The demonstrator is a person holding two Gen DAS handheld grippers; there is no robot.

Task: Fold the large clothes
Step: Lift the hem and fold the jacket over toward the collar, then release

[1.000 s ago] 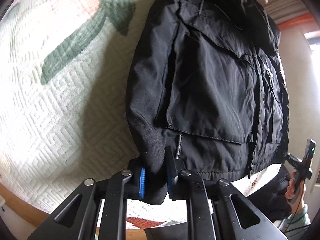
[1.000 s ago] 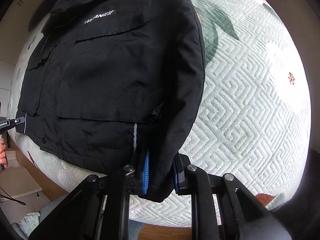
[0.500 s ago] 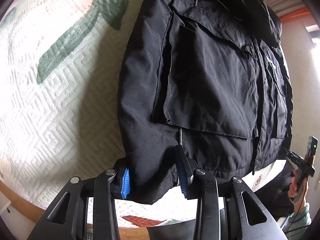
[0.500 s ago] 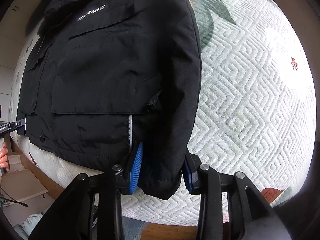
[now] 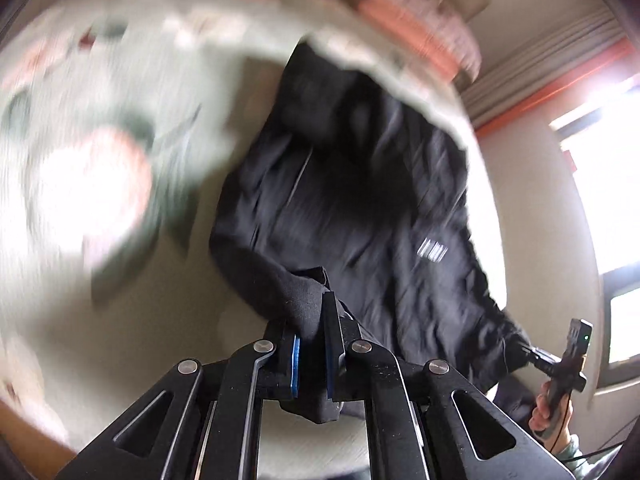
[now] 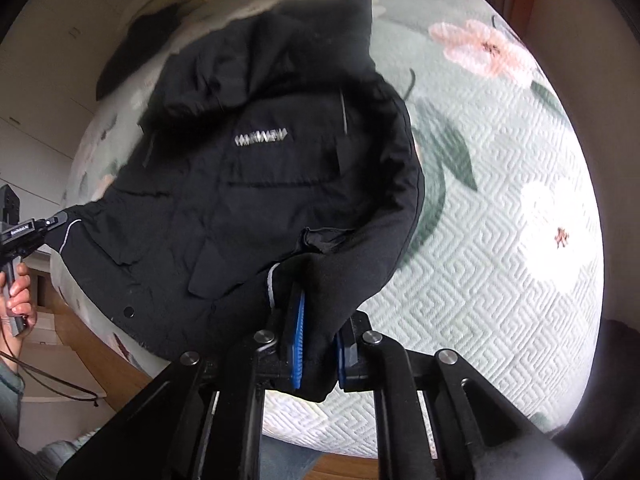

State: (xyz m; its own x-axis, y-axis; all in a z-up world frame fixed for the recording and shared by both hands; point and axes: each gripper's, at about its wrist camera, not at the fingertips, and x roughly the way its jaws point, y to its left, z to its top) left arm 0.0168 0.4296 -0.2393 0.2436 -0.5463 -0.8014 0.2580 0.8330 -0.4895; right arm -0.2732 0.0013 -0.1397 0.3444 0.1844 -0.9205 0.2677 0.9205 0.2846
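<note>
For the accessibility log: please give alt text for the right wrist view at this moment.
The right gripper is shut on a black jacket's sleeve cuff, the jacket lying front-up on a pale green floral quilt. At far left, the left gripper pinches the jacket's opposite edge.

Left gripper (image 5: 311, 344) black with blue pads and silver pivot screws, right gripper (image 6: 319, 334) likewise, bare hand (image 6: 16, 294) with grey-green cuff, thin black cable trailing below
</note>
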